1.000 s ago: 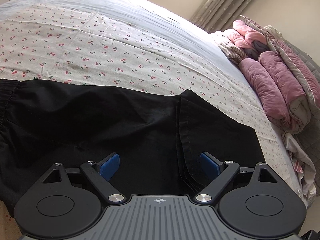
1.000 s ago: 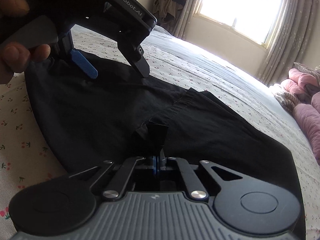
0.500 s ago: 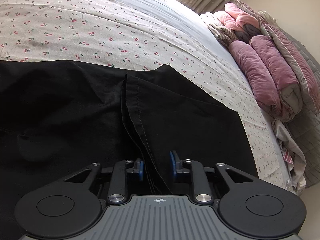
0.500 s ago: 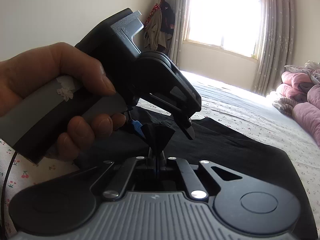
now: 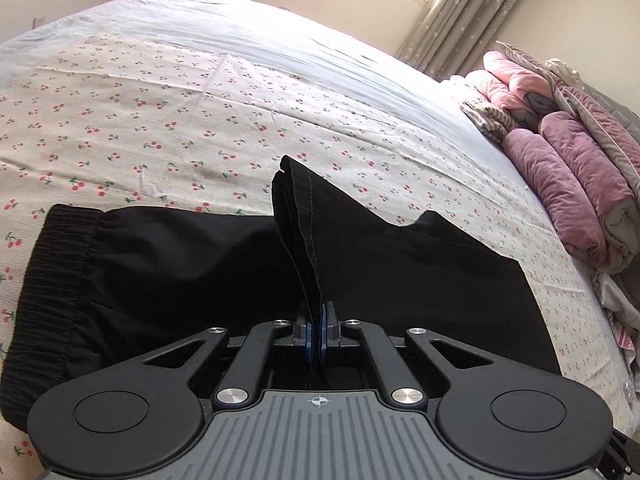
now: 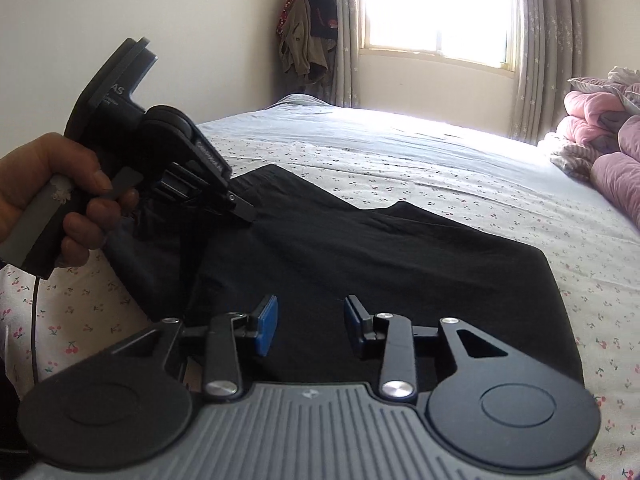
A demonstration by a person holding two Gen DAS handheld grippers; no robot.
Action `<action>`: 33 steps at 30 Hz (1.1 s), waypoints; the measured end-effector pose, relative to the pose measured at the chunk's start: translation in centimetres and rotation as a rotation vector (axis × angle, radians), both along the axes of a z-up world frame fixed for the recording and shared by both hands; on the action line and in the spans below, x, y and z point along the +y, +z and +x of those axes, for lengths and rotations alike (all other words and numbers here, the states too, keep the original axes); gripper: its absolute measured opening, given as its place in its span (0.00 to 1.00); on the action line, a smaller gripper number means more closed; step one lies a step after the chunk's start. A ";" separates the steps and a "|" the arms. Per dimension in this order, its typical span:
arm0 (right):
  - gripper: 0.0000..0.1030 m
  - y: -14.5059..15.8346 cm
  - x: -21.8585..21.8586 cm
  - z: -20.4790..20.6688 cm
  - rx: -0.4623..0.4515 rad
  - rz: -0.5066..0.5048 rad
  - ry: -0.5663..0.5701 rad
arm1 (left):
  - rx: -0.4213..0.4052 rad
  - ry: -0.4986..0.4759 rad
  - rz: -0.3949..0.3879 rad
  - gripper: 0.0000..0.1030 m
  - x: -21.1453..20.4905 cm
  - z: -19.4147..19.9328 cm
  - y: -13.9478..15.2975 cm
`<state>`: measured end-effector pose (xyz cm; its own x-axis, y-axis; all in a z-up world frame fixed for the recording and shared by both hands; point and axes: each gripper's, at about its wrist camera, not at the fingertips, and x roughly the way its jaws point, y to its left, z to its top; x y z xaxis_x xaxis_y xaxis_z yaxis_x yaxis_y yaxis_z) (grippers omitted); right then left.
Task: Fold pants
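Black pants [image 5: 400,264]: spread flat on cherry-print bedsheet [image 5: 168,120], hem edge lifted.
Left gripper [image 5: 319,330]: blue pads clamped together on raised hem fold.
Right gripper [image 6: 308,322]: pads apart, empty, hovering above trouser leg.
Left hand [image 6: 60,188]: squeezing gripper trigger.
Pink quilts [image 5: 568,160]: stacked far right.
Window [image 6: 436,8]: bright, beyond bed.

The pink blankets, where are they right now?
The pink blankets are piled at the bed's right edge in both wrist views, below the curtains, beyond and right of the black pants.
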<state>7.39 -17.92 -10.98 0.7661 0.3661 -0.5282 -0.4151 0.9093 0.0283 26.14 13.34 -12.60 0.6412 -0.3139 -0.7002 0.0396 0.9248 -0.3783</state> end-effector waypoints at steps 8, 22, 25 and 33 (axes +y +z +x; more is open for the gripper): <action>0.21 -0.8 -4.5 7.1 0.218 0.002 -0.126 | 0.017 0.179 0.074 0.02 6.6 -0.3 0.0; 0.23 -3.0 -7.3 9.7 0.235 0.003 -0.236 | 0.053 0.212 0.072 0.06 9.0 -0.3 -0.6; 0.29 -2.3 -6.7 9.5 0.220 0.016 -0.204 | 0.042 0.206 0.090 0.05 8.9 -0.6 -0.4; 0.35 -3.2 -5.1 11.0 0.265 -0.061 -0.187 | 0.047 0.132 0.237 0.06 7.4 -1.3 -0.1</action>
